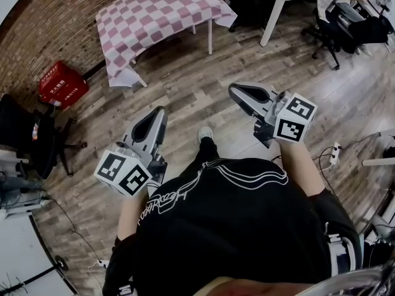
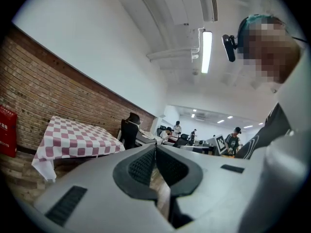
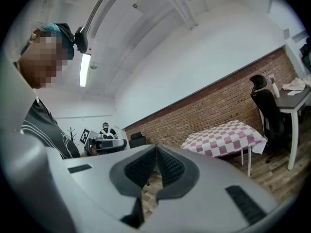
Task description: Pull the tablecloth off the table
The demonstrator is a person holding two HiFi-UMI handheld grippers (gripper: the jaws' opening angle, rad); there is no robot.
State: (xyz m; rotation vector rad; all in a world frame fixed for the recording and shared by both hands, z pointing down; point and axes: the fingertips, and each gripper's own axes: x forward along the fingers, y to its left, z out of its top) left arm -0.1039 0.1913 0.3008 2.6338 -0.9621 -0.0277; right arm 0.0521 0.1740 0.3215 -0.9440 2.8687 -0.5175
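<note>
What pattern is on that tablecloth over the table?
The tablecloth is checked in pink and white squares, seen best in the head view.

Tablecloth pink-white checked; crate red; wall brown brick

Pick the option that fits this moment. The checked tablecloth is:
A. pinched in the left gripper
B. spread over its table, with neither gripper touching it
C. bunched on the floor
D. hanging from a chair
B: the checked tablecloth lies spread over the table, while the left gripper and the right gripper are shut on nothing, well short of it.
</note>
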